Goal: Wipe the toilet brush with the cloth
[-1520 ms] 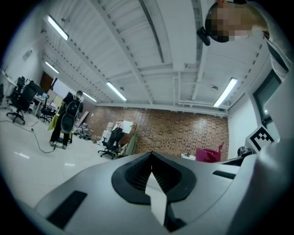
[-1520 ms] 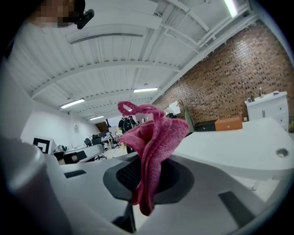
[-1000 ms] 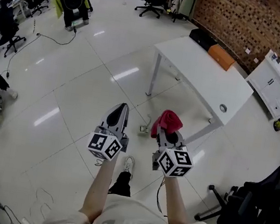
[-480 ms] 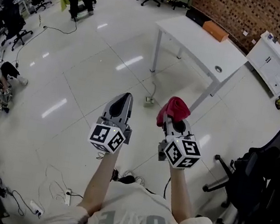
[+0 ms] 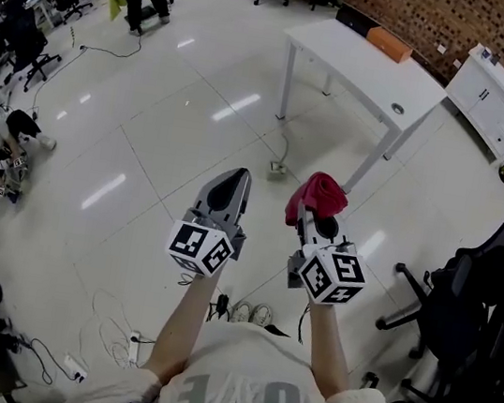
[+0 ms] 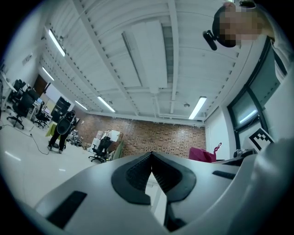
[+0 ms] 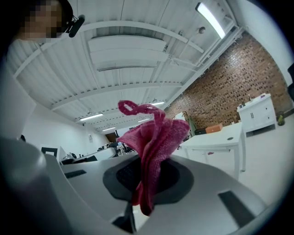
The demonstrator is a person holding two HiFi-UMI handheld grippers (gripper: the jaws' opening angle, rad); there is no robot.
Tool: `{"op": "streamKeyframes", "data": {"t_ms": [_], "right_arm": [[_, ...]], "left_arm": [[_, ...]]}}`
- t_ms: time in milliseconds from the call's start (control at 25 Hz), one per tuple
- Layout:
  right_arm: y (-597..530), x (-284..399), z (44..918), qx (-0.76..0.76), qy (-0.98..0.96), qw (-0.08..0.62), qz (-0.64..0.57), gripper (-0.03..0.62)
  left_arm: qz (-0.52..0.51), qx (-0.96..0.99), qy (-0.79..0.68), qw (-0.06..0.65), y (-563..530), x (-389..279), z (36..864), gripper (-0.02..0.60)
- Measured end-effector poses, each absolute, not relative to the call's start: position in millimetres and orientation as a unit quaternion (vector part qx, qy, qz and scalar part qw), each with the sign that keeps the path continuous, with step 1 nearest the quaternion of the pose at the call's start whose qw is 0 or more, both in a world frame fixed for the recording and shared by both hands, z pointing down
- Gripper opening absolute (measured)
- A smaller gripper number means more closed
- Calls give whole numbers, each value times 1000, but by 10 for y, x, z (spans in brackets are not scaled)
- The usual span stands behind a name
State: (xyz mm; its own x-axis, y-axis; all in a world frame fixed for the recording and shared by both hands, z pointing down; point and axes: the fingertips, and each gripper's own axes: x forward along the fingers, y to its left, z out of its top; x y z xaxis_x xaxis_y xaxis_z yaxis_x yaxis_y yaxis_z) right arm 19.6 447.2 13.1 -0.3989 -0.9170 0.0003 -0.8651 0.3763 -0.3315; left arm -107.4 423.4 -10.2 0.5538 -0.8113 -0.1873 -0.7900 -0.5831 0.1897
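While both are held out side by side over the tiled floor [image 5: 131, 129], the left gripper [image 5: 235, 180] has its jaws pressed together with nothing between them. The right gripper [image 5: 312, 217] is clamped on the red cloth [image 5: 320, 194], which bunches up above its jaws. A white table [image 5: 368, 67] stands well ahead of the right gripper.

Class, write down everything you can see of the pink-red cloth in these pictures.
The cloth is a small magenta-red piece that looks fuzzy, like terry or microfibre, with a thin loop at its top. It is bunched into upright folds and pinched between the shut jaws of the right gripper, with its lower edge hanging below them. Held in the air, it touches nothing else.
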Motion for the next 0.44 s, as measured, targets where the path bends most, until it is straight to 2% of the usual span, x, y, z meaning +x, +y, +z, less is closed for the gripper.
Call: {"op": "streamKeyframes", "data": {"t_ms": [440], "right_arm": [[4564, 30, -13, -525, 834, 103, -136, 31]], "left_arm": [[-134, 883, -448, 46, 4326, -1135, -110, 5]]}}
